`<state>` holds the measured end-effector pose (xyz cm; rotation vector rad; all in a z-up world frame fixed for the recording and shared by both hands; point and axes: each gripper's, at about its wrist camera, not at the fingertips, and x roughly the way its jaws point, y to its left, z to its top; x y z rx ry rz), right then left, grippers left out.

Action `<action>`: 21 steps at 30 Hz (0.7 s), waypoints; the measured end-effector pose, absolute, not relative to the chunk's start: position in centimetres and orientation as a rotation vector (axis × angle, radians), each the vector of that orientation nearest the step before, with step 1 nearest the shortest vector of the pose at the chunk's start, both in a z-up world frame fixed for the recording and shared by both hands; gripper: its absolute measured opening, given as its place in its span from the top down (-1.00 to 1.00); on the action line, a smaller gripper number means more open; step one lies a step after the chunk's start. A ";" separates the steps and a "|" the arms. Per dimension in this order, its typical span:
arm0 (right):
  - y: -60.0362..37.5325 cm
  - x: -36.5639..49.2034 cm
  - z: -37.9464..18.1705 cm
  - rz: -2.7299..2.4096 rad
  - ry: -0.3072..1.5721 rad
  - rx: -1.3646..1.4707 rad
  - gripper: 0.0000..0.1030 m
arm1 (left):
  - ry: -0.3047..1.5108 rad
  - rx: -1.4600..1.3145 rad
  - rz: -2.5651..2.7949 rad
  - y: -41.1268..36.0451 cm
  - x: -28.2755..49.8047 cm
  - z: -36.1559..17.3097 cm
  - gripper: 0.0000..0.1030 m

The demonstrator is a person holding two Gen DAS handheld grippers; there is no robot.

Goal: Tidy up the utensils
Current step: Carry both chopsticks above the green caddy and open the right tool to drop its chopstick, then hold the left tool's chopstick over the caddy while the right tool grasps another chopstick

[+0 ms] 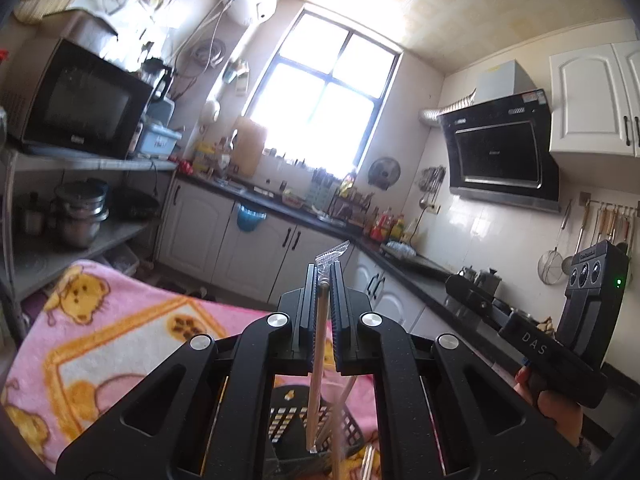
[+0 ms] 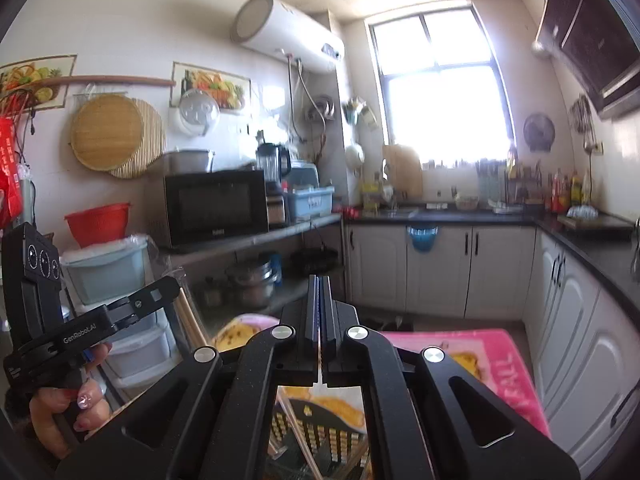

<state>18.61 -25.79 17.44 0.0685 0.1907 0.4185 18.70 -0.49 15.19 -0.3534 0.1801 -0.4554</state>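
Gripping wrapped chopsticks [image 1: 320, 344], left tool [image 1: 323, 276] above basket [image 1: 352, 436] rim.

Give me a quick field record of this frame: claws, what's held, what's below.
left claw: shut on wrapped chopsticks, clear wrapper sticking out past the tips
right claw: shut; thin pale strip between the pads, what it is unclear
below: black slotted basket on pink cartoon blanket
setting: kitchen, bright window

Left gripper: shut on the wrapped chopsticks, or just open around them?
Shut on them. In the left wrist view the left gripper pinches the wrapped chopsticks, which hang down over the black basket.
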 end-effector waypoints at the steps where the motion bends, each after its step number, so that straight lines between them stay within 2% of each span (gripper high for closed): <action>1: -25.7 18.8 16.9 0.420 0.209 0.065 0.99 | 0.187 -0.353 -0.450 -0.5 18.9 14.9 0.93; 12: -23.6 19.7 7.6 0.559 0.552 -0.010 0.95 | 0.271 -0.337 -0.408 -0.6 21.1 11.7 0.93; 13: -23.3 19.6 7.0 0.569 0.575 -0.017 0.90 | 0.279 -0.336 -0.408 -0.6 21.2 11.5 0.93; 15: -22.9 19.0 5.0 0.614 0.648 -0.035 0.45 | 0.291 -0.329 -0.402 -0.7 21.4 11.1 0.93; 16: -22.5 18.6 3.9 0.620 0.674 -0.050 0.37 | 0.297 -0.328 -0.402 -0.8 21.6 10.9 0.93; 21: -21.1 16.8 -0.4 0.649 0.779 -0.164 0.34 | 0.320 -0.333 -0.400 -1.2 22.1 10.0 0.93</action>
